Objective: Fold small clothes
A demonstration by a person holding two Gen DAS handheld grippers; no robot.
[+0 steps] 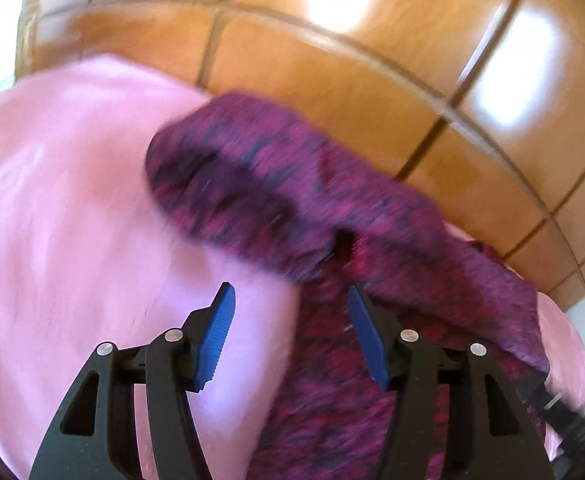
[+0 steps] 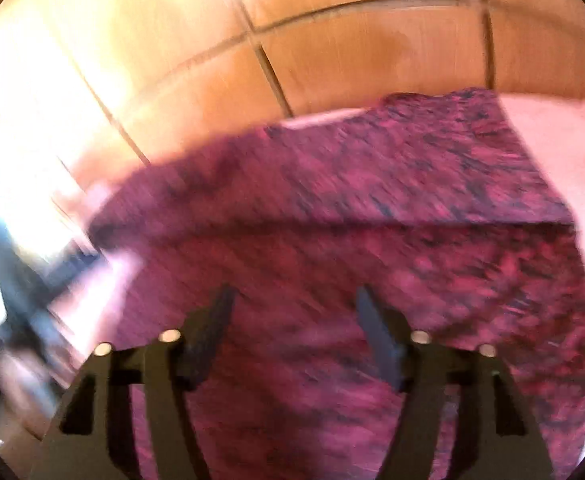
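Right now both grippers hang above the garment [image 1: 292, 184], a purple-magenta knit lying on a pink sheet [image 1: 72, 200], with tiled floor [image 1: 332, 60] beyond.

Left gripper [image 1: 290, 300]: jaws apart, nothing between them. Blue pads [image 1: 216, 340] clear of the cloth; the right pad sits just over the knit's edge. A flap is doubled over at 12 to 1 o'clock of the tips, running toward 3.

Right gripper [image 2: 292, 300]: jaws apart too, nothing pinched. Knit fills the view under it, with a crease line crossing at 12 o'clock, 9 to 3.

My read: a fold has been laid and the next pinch isn't set up. To do it well:
- pinch edge or corner only, one layer, not the sheet
- match both grips on the same edge so the fold lands square
- lift low, lay flat, let go only once the cloth rests

Hard to make out:
- both views motion-smeared; the right badly
- garment type unclear, no sleeve or collar readable
- near part of the knit hidden behind the gripper bodies
- black hardware at 4 o'clock in the left view is cut off, probably the other gripper
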